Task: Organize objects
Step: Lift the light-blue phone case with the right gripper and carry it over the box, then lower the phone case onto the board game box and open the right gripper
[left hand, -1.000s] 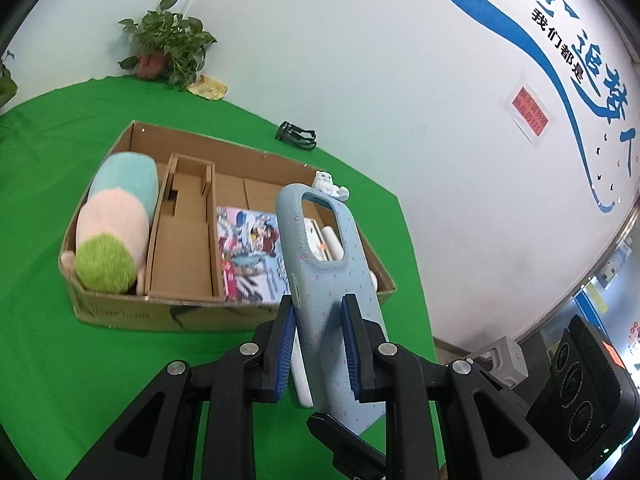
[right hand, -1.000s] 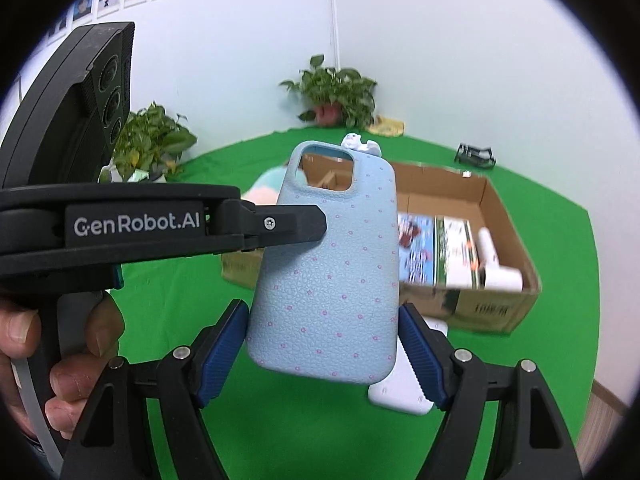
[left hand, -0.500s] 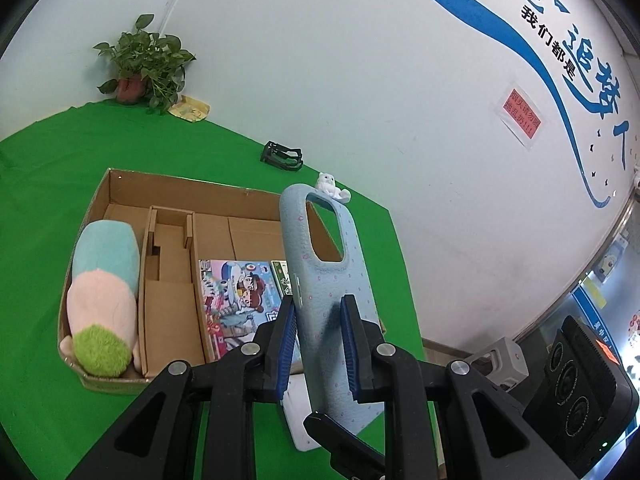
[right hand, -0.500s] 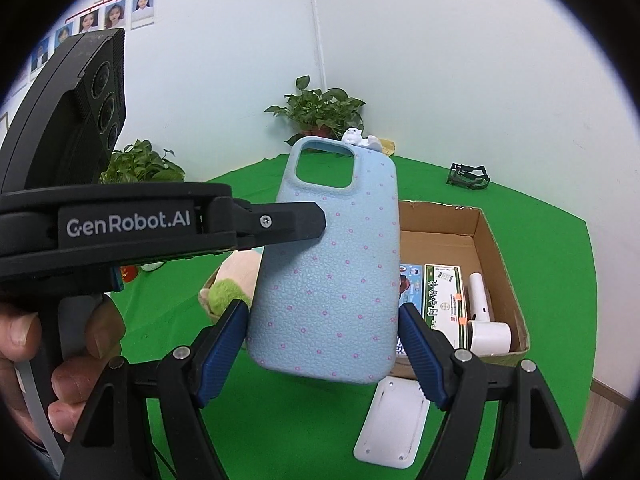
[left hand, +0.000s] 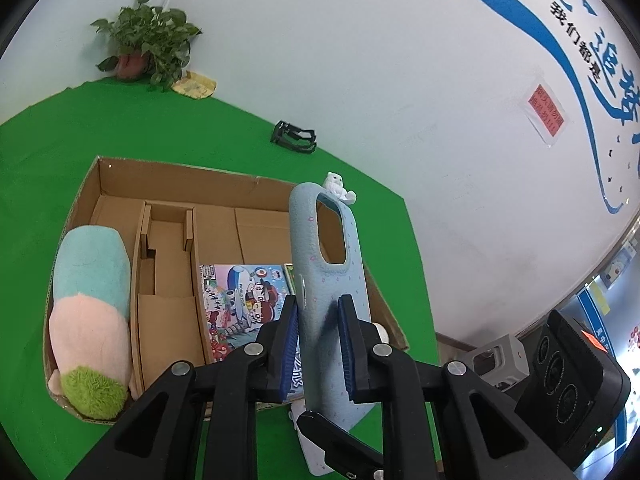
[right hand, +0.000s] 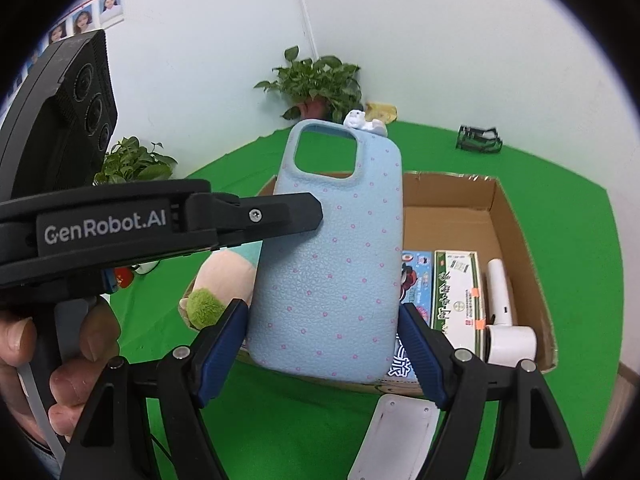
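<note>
A green tabletop (left hand: 60, 140) is seen bounded by white walls at the far side, with its right edge dropping off just right of the cardboard box (left hand: 180, 184). Open green surface lies to the left of the box and beyond it, up to a potted plant (left hand: 150, 46) in the far corner and a small black frame (left hand: 294, 138) near the wall. Inside the box, the middle divided compartments are seen bare, as is the far half of the right section. A plush toy (left hand: 90, 320) fills the left compartment; a colourful booklet (left hand: 240, 300) lies in the near right part. From the right wrist view, a green-and-white carton (right hand: 460, 292) and a white dryer-like device (right hand: 504, 312) are seen further right in the box. A flat white item (right hand: 400, 436) lies on the cloth just in front of the box.

The phone case (left hand: 328, 280) is held upright in the air above the near edge of the box. It is pale blue, textured, dotted with small pink spots, with a rectangular camera opening near the top and a small white figurine (left hand: 338, 192) at its top corner.

The left gripper (left hand: 318, 344) is clamped on the case's lower part, its blue fingers (left hand: 290, 344) pressed on front and back. The right gripper (right hand: 320, 354) is held with its fingers (right hand: 222, 350) apart, flanking the case's side edges; contact cannot be told.
</note>
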